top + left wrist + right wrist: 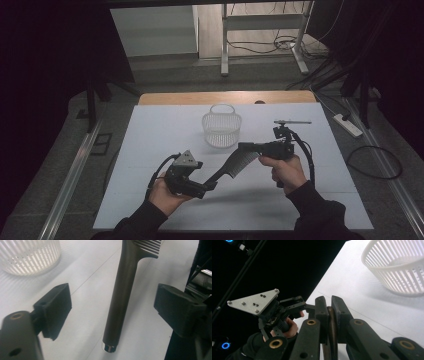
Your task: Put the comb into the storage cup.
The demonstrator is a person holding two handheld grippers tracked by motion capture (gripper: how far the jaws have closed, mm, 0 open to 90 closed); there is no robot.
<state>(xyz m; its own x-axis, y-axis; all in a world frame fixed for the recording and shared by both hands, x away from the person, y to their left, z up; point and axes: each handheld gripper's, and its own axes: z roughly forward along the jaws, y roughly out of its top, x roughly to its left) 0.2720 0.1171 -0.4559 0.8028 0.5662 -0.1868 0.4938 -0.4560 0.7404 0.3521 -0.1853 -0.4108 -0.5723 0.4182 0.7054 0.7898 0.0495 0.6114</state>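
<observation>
A black comb (235, 167) hangs slanted above the white table (150, 150). My right gripper (245, 148) is shut on its toothed end; in the right gripper view the jaws (328, 312) press on the comb's thin edge (331, 327). My left gripper (210, 186) is at the comb's handle end. In the left gripper view the round handle (122, 290) runs up between the two pads (56, 307), which stand wide apart and clear of it, so that gripper (115, 306) is open. The left gripper with its grey plate (254, 301) also shows in the right gripper view.
A white slatted basket (221, 130) with a handle stands at the table's middle back, beyond both grippers. It also appears in the left gripper view (30, 257) and the right gripper view (397, 270). Dark floor, cables and a power strip (347, 125) surround the table.
</observation>
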